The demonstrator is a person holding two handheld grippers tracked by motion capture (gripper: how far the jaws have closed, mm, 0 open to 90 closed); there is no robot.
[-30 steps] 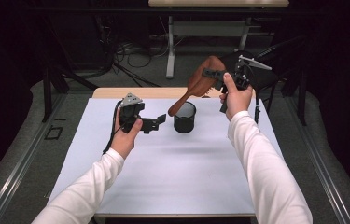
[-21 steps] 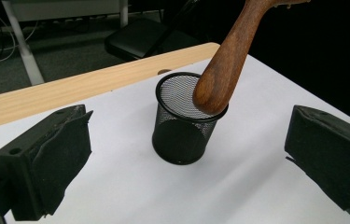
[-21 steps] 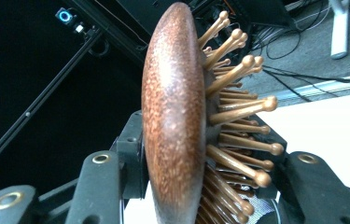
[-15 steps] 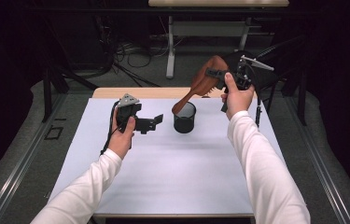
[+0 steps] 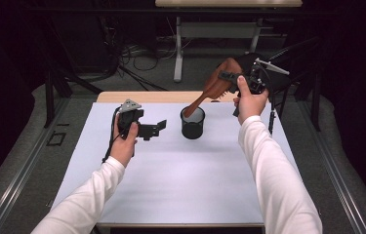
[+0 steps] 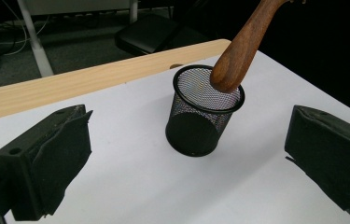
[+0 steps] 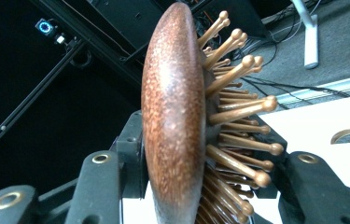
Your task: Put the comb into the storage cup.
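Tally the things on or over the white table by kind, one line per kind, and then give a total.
Wooden hairbrush: 1
Black mesh cup: 1
Hand-held claw: 2, the left claw and the right claw
Total: 4

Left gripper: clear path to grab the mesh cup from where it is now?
Probably yes. The left gripper has its jaws open and aimed at the mesh cup, with bare white table between them. One catch: the hairbrush handle leans into the cup's top, held in the right gripper.
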